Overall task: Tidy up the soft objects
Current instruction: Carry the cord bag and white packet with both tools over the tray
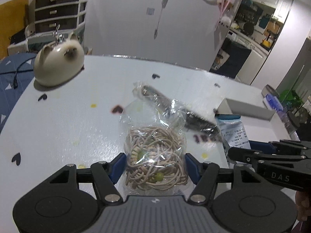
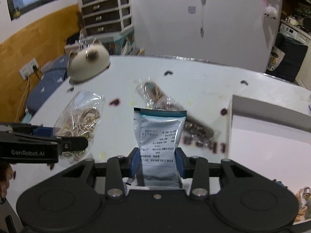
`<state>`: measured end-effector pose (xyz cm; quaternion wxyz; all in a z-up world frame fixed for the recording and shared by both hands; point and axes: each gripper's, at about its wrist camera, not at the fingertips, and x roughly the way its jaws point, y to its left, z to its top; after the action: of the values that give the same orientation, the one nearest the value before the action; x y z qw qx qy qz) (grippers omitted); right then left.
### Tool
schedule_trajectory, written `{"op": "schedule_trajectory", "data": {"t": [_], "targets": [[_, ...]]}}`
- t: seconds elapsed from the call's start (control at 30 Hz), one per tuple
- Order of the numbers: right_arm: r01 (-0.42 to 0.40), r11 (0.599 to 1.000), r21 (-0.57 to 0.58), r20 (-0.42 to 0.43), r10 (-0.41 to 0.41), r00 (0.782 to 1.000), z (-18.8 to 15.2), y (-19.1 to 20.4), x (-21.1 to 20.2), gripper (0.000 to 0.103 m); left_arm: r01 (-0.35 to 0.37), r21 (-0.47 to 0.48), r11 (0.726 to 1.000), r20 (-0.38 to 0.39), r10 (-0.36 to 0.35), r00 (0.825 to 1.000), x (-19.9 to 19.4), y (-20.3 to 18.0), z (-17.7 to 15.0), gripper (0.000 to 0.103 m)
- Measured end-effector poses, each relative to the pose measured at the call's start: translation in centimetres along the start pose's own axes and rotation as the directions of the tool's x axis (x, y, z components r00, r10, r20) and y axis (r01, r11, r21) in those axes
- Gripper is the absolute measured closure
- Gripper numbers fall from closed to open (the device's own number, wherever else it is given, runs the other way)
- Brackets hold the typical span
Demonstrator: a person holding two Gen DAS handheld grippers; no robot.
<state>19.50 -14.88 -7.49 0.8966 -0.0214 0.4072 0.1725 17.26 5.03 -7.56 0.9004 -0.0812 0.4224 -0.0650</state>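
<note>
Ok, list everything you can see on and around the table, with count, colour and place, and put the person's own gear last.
Table: one, white with small dark hearts, under everything.
Bag of cord: one, clear with beige cord and green beads, between the left tool's pads.
Printed pouch: one, pale blue-white with teal top, between the right tool's pads.
Long clear bag: one, dark contents, lying mid-table.
Plush cat: one, cream with brown face, far left of table.
Box: one, white, open, right side.
Drawer unit: one, white with dark drawers, behind.
Left tool: one, black with blue pads.
Right tool: one, black with blue pads.
</note>
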Motion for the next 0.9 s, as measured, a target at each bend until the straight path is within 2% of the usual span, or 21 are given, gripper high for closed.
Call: {"op": "schedule_trajectory", "data": {"t": [0.33,0.63,0.9], "targets": [[-0.002,0.998,0.063,0.102,-0.005,0.995,0.4,-3.2,-4.5,0.063,-0.001,-0.009,1.0,0.058,0.001,0.998,-2.3,-3.9,0.8,0.038],[-0.008,0.997,0.078,0.121,-0.002,0.993,-0.6,-8.0,-7.2,0.063,0.0,-0.011,1.0,0.071,0.001,0.997,-2.5,-9.2,0.3,0.038],[0.001,0.995,0.099,0.137,-0.015,0.991,-1.6,-13.4,-9.3,0.063,0.03,0.01,1.0,0.071,-0.031,0.997,-1.6,-15.0,0.0,0.038]]}}
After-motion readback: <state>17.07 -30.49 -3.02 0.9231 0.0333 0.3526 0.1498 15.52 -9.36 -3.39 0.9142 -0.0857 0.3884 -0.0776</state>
